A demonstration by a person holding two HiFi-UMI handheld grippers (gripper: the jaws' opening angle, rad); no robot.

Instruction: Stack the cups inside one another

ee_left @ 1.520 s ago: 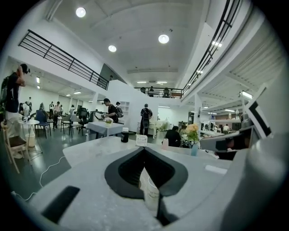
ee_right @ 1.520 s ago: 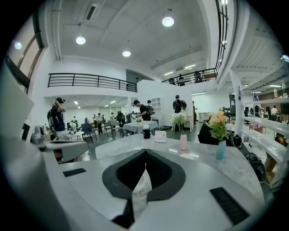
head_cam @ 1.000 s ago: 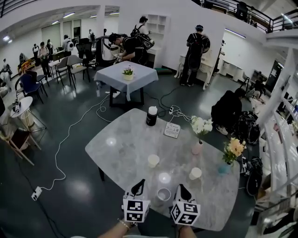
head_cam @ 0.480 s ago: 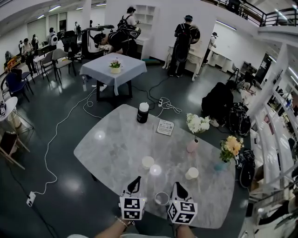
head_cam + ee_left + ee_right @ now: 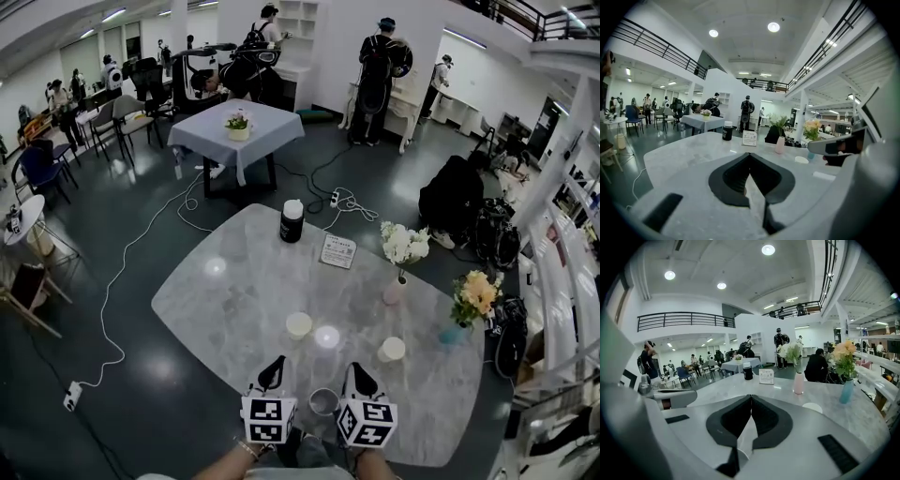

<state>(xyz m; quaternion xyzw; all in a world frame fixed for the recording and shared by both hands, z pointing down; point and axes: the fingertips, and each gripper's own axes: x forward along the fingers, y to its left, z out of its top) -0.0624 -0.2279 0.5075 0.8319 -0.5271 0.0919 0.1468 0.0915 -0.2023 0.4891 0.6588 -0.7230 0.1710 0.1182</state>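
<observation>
We find the grey cup [image 5: 323, 401] standing upright near the close edge of the marble surface [image 5: 234, 300]. It sits between the left claw [image 5: 274, 364] and the right claw [image 5: 357, 371], just beside both and, as far as we can tell, touched by neither. Farther out stand the left cream cup [image 5: 298, 324], ahead of the left claw, and the right cream cup [image 5: 392, 349], ahead and to the right of the right claw. We read both claws as closed tip to tip, with nothing gripped between them.
</observation>
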